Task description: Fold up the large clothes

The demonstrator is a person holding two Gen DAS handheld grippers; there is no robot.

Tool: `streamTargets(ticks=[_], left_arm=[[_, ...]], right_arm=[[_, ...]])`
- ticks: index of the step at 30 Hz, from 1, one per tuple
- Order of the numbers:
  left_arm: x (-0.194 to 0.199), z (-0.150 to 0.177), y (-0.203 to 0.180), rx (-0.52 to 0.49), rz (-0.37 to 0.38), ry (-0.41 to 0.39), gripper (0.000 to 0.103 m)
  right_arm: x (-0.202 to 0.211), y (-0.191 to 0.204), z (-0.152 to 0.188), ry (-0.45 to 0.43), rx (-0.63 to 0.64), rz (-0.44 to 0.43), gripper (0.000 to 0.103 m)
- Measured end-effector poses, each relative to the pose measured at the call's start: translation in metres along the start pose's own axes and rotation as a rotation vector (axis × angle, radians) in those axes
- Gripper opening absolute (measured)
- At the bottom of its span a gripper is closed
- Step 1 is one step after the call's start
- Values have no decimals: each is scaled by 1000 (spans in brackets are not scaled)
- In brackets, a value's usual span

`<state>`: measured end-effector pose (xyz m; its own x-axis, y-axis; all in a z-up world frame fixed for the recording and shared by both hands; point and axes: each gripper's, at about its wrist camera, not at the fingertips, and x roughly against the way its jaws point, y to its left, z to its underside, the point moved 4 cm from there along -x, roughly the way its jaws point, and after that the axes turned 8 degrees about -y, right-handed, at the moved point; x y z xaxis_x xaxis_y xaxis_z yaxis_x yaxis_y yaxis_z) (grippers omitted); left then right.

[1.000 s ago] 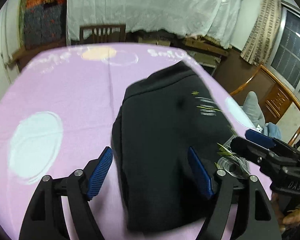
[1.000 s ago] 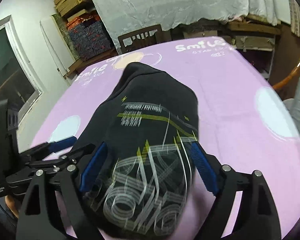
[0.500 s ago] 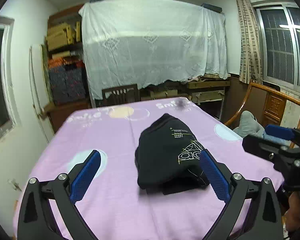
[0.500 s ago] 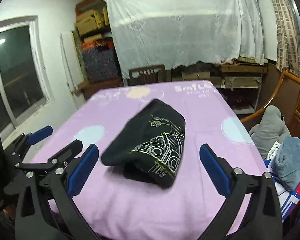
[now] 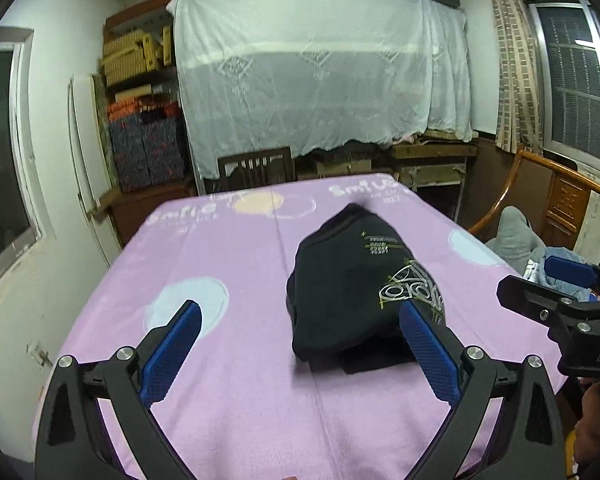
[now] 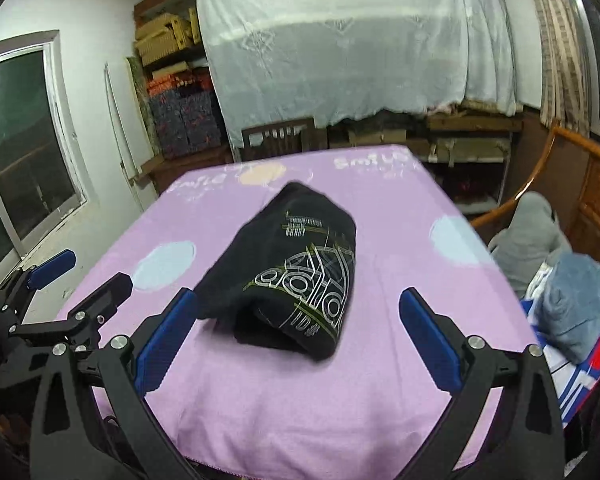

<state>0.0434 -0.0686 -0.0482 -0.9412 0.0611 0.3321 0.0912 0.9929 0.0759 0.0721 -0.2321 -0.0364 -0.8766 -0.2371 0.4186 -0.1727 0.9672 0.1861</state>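
The black garment point(image 5: 352, 280) lies folded in a bundle on the purple tablecloth point(image 5: 228, 360), right of centre. I see my left gripper point(image 5: 300, 356) and right gripper point(image 6: 298, 338) above the near edge, jaws just spread wide, holding nothing, clear of the cloth.

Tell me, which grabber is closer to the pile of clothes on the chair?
Right. The right gripper sits beside the pile of clothes; the left gripper is farther, across the folded black shirt.
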Motion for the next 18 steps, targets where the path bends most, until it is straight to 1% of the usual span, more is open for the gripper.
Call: streamTargets(ticks=[3,8,12,18], left_arm=[[-7,5,3,7,-2,22,100],[-10,9,6,25,1,36,100],[-9,11,6,30,7,41,100],[-9,12,6,46,22,54,100]], right_arm=[[-13,0,3,26,-10,-3,99],[-27,0,8,54,-18,0,99],[-30,1,11,72,-19,0,99],[-24,2,11,61,-21,-7,99]])
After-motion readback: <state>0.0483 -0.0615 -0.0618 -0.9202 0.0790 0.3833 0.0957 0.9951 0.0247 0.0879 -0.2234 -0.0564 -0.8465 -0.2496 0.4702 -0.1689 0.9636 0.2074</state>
